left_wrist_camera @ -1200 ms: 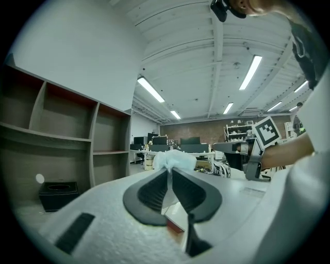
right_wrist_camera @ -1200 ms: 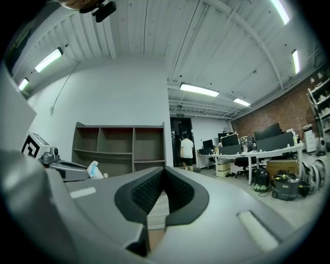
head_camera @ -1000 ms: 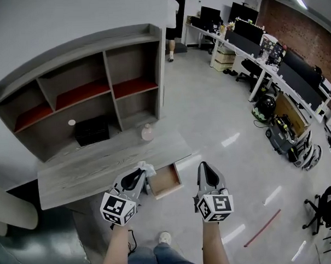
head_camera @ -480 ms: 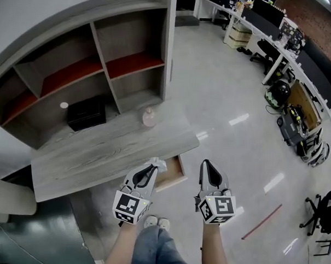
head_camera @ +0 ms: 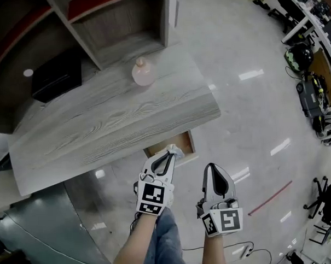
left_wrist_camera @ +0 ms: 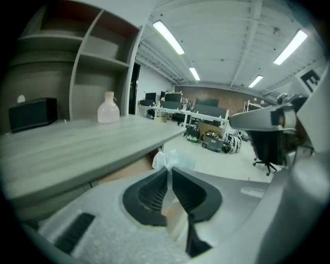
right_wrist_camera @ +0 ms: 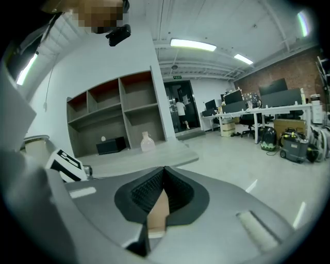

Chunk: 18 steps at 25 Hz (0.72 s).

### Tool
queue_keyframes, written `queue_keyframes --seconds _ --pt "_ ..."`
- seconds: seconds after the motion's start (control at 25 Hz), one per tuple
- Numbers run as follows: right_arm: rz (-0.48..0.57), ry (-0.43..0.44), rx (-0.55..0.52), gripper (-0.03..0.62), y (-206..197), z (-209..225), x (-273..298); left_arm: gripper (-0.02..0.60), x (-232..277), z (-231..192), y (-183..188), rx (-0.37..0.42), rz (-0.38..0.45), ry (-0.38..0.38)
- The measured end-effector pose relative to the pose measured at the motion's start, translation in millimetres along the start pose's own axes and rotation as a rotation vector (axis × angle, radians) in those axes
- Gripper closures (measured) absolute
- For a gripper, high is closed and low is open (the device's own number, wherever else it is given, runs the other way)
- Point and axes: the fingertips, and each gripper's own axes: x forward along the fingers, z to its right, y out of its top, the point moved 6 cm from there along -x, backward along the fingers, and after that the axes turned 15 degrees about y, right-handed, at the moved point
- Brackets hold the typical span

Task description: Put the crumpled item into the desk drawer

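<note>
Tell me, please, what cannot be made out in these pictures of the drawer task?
- Drawer interior: in the head view, the desk top and the left hand-held gripper cover most of it.
- Crumpled item: blurred in the left gripper view, so its material is unclear.
- Shelf unit: cut off by the head view's top edge.
- Pale round thing: too small to identify.

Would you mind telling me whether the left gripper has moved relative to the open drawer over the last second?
Yes. The left gripper, shut on the crumpled item, has shifted right from the drawer's left edge to over its middle.
</note>
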Motion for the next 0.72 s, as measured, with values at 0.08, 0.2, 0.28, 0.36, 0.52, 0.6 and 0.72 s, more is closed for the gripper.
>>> queue_keyframes --seconds 0.08,0.2,0.28,0.36,0.52,0.6,0.72 --pt "-0.021 -0.009 0.028 0.582 -22.7 6.4 3.4 0.551 29.1 -1.6 -23.2 0.0 -0.061 0.025" --pt "-0.046 -0.021 0.059 0.582 -46.3 13.3 5.5 0.549 63.3 -4.2 -48.4 -0.001 -0.142 0.049" --pt "-0.037 -0.018 0.076 0.582 -51.8 15.1 7.8 0.545 78.5 -4.3 -57.3 0.004 -0.189 0.054" --pt "-0.009 -0.011 0.094 0.582 -50.8 15.7 10.9 0.535 88.6 -0.2 -61.2 0.008 -0.224 0.037" --pt "-0.038 -0.03 0.081 0.582 -51.4 18.9 8.5 0.48 94.9 5.9 -63.0 -0.006 -0.267 0.011" --pt "-0.024 -0.029 0.079 0.582 -45.1 17.5 8.9 0.46 93.2 5.3 -63.1 -0.019 -0.272 0.006" --pt "-0.01 -0.035 0.073 0.582 -37.5 14.6 6.9 0.48 84.5 4.2 -59.7 -0.035 -0.257 -0.005"
